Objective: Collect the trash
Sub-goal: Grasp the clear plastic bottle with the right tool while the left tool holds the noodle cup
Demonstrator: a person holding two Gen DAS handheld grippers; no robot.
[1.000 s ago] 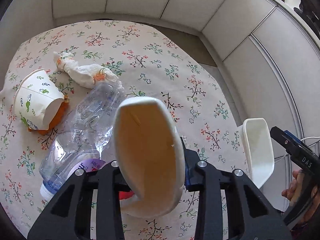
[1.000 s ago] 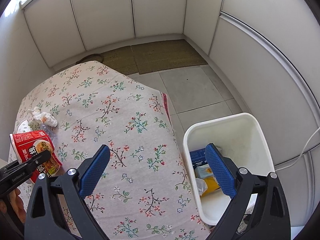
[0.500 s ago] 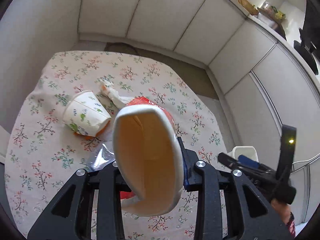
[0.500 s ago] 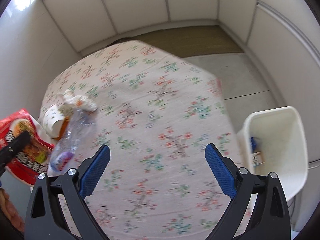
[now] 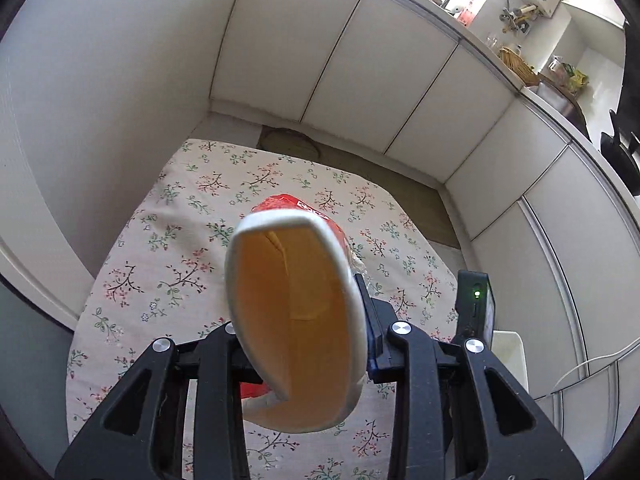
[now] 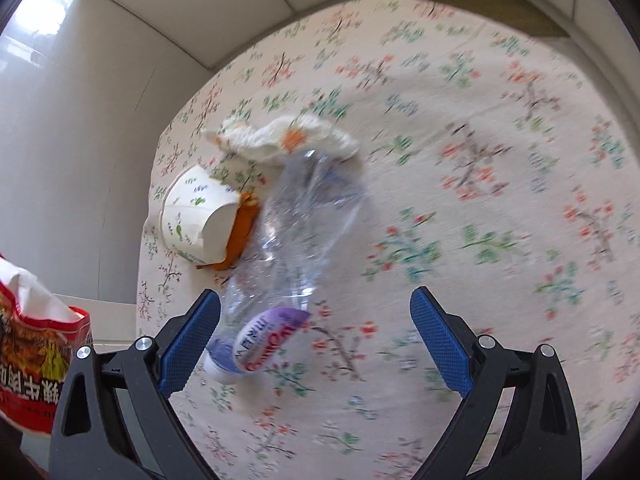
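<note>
Squeezed flat in the left hand-held gripper (image 5: 298,364), noodle cup (image 5: 294,320) raised off the bench (image 5: 160,264) for binning; right hand-held gripper (image 6: 316,340) wide open, empty, over the bottle (image 6: 292,248) near the bench's left edge.

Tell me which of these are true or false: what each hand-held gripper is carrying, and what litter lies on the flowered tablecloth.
1. The left hand-held gripper is clamped on a squashed red noodle cup. True.
2. The right hand-held gripper is squeezing the plastic bottle. False: its jaws stand wide open above the bottle, which lies on the flowered tablecloth.
3. The plastic bottle stands upright. False: it lies on its side, crumpled.
4. A paper cup with a leaf print lies tipped over beside the bottle. True.
5. A crumpled white tissue lies near the bottle's far end. True.
6. The noodle cup holds soup. False: its inside looks empty.
</note>
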